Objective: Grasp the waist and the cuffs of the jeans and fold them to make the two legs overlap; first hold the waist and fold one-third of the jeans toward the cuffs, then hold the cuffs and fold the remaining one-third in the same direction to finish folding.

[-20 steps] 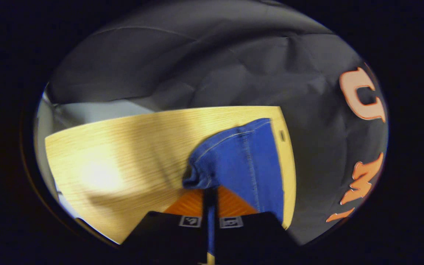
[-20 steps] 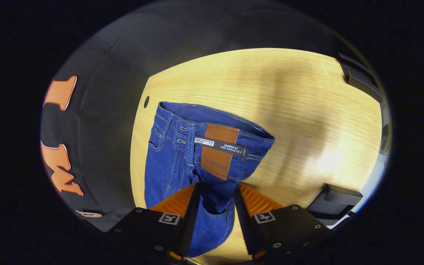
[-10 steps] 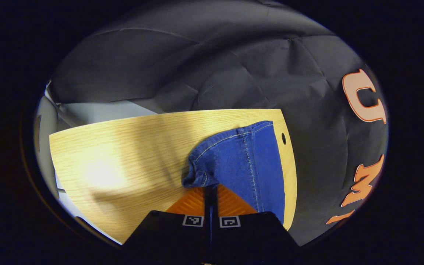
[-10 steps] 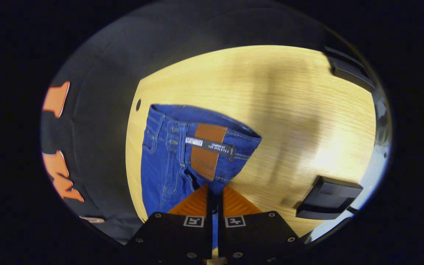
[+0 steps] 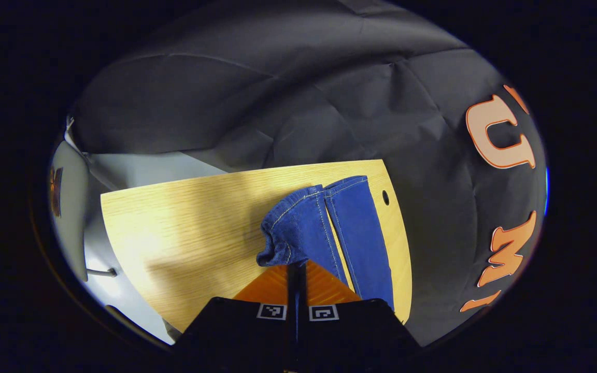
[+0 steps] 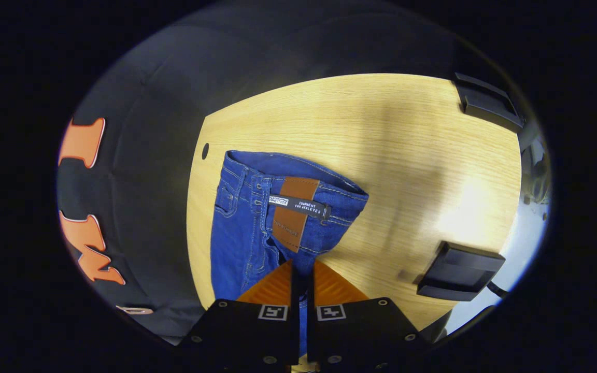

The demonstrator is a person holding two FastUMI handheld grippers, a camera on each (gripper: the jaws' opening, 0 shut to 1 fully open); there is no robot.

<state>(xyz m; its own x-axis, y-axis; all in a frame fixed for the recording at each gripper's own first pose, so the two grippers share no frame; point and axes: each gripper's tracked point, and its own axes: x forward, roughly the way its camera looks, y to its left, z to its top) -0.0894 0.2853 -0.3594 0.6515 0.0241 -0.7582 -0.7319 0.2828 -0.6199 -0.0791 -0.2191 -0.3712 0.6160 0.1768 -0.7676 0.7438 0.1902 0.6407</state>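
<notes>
2 blue legs of jeans (image 5: 350, 228) lifted, bunched

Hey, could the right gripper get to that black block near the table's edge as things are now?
Probably not yet. The right gripper is shut on the jeans at the waist, so it would have to let go first. Otherwise the table lies bare between it and the black block.
</notes>
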